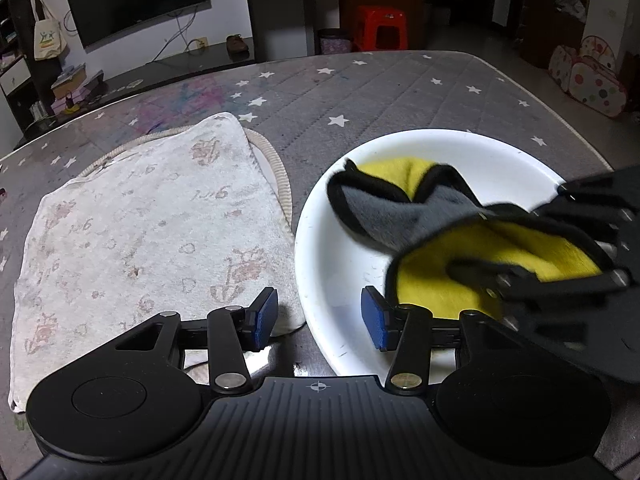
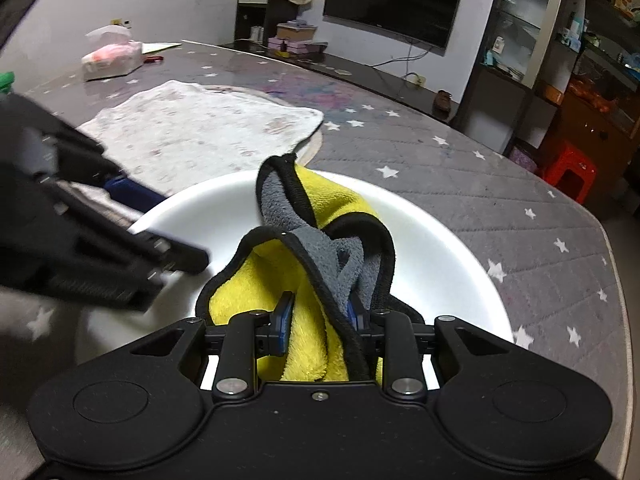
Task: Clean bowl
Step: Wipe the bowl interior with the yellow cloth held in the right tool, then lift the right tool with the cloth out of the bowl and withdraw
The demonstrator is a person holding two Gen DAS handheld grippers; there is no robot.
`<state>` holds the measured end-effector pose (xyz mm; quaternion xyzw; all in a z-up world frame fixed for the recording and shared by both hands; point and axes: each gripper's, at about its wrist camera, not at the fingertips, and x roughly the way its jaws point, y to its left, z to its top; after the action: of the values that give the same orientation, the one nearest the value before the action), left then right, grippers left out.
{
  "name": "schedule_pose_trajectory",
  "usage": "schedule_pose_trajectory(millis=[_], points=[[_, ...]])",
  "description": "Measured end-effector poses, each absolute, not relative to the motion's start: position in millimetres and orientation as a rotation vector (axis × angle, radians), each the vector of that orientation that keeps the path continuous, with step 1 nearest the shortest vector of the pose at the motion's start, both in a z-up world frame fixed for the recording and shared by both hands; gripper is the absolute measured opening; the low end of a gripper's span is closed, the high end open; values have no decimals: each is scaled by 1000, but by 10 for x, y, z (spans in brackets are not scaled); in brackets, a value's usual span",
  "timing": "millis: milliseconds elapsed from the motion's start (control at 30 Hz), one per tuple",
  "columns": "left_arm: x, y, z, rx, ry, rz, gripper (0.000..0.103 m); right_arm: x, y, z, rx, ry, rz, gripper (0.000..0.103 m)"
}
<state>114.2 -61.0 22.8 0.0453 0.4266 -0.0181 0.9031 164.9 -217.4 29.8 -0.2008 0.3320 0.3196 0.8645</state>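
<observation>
I have the bowl point(image 1: 340, 264) on the table point(image 1: 400, 96), white and shallow, to the right of the towel point(image 1: 152, 232) that lies flat over a round mat point(image 1: 280, 184). My left gripper point(image 1: 318, 320) hangs over the bowl's near left rim: its jaws stand partly apart and are easing wider, one blue pad point(image 1: 266, 318) over the towel's corner, the other pad over the inside of the bowl, the rim between them. I cannot see either pad pressing on it. My right gripper point(image 2: 318, 322) has its jaws nearly together, clamped on the cloth point(image 2: 304, 280), a yellow and grey rag with black edging. The bunched cloth fills the gap between the pads and spills forward into the bowl, one fold standing up towards the far rim. From the left wrist view the right gripper comes in from the right, blurred, with the cloth draped under it and resting on the bowl's floor. From the right wrist view the left gripper shows as a dark blurred shape at the bowl's left edge. A tissue pack point(image 2: 112, 56) sits far back on the table, well apart from the bowl.
</observation>
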Motion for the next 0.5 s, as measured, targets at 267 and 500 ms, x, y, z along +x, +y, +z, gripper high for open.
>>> schedule_pose_trajectory(millis=[267, 500], points=[[1098, -603, 267, 100, 866, -22, 49, 1542, -2373, 323, -442, 695, 643, 28], [1047, -570, 326, 108, 843, -13, 49, 1680, -2432, 351, -381, 674, 597, 33]])
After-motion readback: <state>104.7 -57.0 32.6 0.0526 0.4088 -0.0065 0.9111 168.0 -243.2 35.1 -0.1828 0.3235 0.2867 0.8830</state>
